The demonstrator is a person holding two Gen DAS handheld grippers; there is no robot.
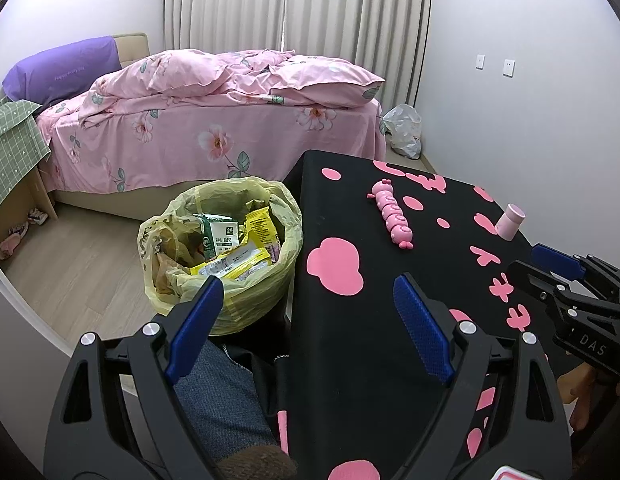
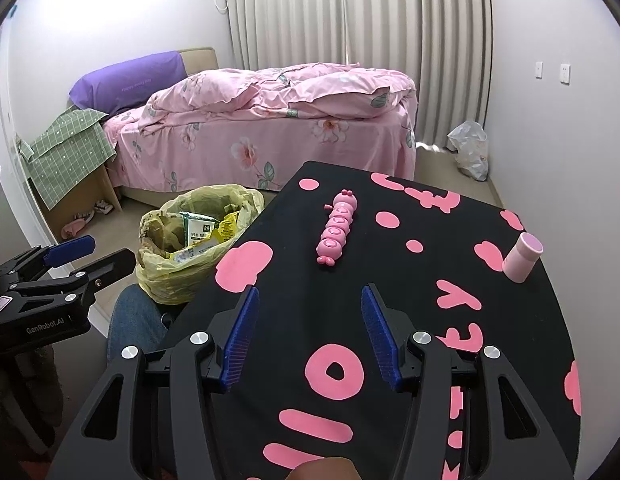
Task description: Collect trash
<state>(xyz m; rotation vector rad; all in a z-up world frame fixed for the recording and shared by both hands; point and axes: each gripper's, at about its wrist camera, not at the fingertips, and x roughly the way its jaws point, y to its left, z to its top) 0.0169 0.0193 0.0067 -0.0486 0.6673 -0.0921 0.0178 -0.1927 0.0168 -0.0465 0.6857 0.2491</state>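
A bin lined with a yellow bag (image 1: 222,248) stands on the floor left of the table; it holds several yellow and green wrappers (image 1: 234,240). It also shows in the right wrist view (image 2: 198,240). My left gripper (image 1: 308,300) is open and empty, above the gap between the bin and the table's near left edge. My right gripper (image 2: 308,320) is open and empty over the black table with pink shapes (image 2: 349,312). The right gripper also shows at the right edge of the left wrist view (image 1: 565,272), and the left gripper shows at the left of the right wrist view (image 2: 82,256).
A pink caterpillar toy (image 2: 337,226) and a small pink cup (image 2: 522,258) lie on the table. A bed with pink bedding (image 1: 214,120) stands behind. A white plastic bag (image 1: 403,130) sits by the curtain. A person's knee in jeans (image 1: 218,392) is below the left gripper.
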